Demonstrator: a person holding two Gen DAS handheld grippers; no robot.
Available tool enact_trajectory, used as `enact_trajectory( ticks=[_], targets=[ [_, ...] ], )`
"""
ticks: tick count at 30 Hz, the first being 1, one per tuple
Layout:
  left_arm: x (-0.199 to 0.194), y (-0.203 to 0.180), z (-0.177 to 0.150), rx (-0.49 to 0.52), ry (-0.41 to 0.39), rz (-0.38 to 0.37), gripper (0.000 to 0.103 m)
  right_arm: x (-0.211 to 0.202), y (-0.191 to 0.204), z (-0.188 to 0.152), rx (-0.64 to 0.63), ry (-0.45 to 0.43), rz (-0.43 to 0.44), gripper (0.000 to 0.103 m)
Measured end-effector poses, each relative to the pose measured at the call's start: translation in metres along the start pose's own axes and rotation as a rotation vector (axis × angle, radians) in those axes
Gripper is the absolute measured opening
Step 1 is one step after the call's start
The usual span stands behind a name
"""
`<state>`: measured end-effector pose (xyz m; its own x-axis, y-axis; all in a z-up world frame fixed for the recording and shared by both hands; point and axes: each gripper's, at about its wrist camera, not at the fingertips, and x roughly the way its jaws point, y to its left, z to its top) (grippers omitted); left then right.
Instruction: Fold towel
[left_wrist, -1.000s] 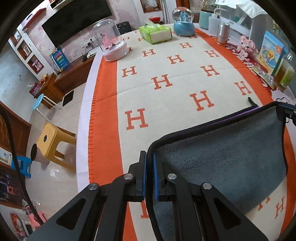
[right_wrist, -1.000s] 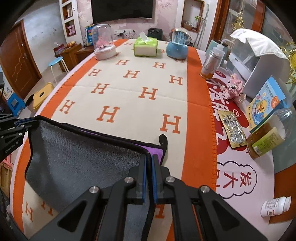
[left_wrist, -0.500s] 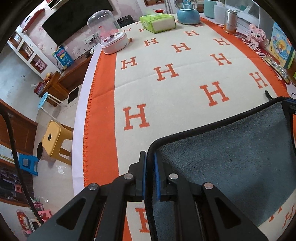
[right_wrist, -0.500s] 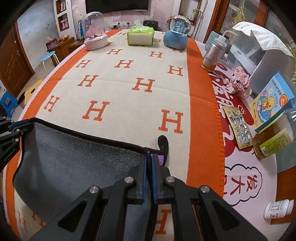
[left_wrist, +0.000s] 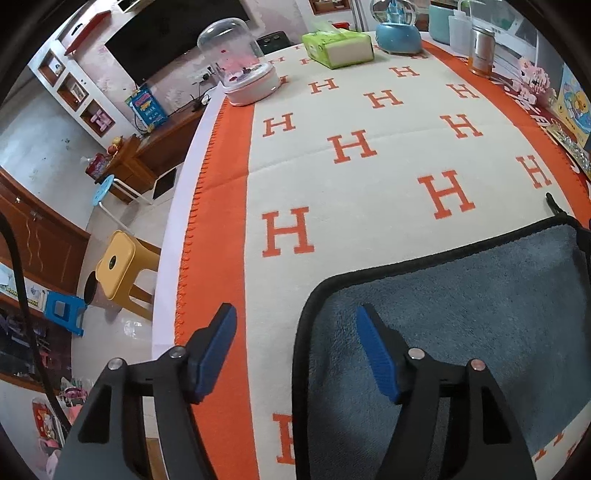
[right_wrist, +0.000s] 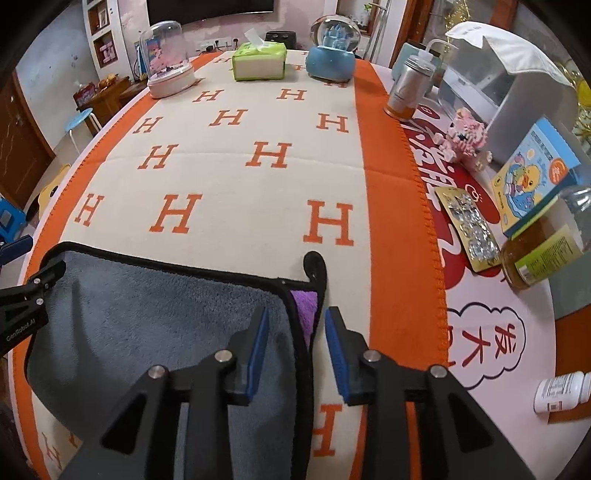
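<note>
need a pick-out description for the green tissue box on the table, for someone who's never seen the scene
Start from the cream blanket with orange H letters and orange border covering the table. At its far end three things stand in a row: a clear-domed pink-based ornament, the green rectangular tissue box, and a blue-based snow globe. The box is the middle one, the only flat-sided item, with a white tissue sticking up.

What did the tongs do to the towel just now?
Both tongs let go: the left tongs and right tongs opened, and the grey towel now lies folded on the H-patterned blanket. The tissue box and domes stayed put.
</note>
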<state>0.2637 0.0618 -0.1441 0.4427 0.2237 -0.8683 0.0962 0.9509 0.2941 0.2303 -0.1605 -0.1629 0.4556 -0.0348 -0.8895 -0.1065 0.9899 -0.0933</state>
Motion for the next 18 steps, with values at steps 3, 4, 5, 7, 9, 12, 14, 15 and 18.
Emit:
enact_trajectory(
  ticks=[3,4,5,7,9,12,14,15,18],
  targets=[
    [-0.009,0.000,-0.003,-0.012,-0.006,-0.008,0.073,-0.008,0.000,-0.003,0.003,-0.010,0.008,0.032],
    [-0.012,0.000,-0.004,-0.016,-0.008,-0.009,0.074,-0.011,0.001,-0.005,0.003,-0.012,0.008,0.032],
    [-0.017,0.001,-0.006,-0.021,-0.014,-0.014,0.076,-0.014,0.002,-0.007,0.000,-0.012,0.008,0.032],
    [-0.024,0.001,-0.008,-0.030,-0.021,-0.027,0.078,-0.021,0.004,-0.010,-0.001,-0.016,0.013,0.032],
    [-0.031,0.002,-0.012,-0.039,-0.027,-0.041,0.078,-0.027,0.006,-0.013,0.002,-0.022,0.014,0.032],
    [-0.045,0.003,-0.020,-0.054,-0.039,-0.051,0.081,-0.038,0.007,-0.019,0.012,-0.027,0.026,0.032],
    [-0.055,0.006,-0.025,-0.071,-0.046,-0.055,0.082,-0.046,0.008,-0.024,0.020,-0.027,0.032,0.032],
    [-0.059,0.007,-0.026,-0.080,-0.048,-0.062,0.083,-0.049,0.008,-0.026,0.025,-0.026,0.036,0.032],
    [-0.075,0.012,-0.034,-0.117,-0.056,-0.080,0.085,-0.063,0.009,-0.032,0.044,-0.026,0.052,0.037]
  ],
)
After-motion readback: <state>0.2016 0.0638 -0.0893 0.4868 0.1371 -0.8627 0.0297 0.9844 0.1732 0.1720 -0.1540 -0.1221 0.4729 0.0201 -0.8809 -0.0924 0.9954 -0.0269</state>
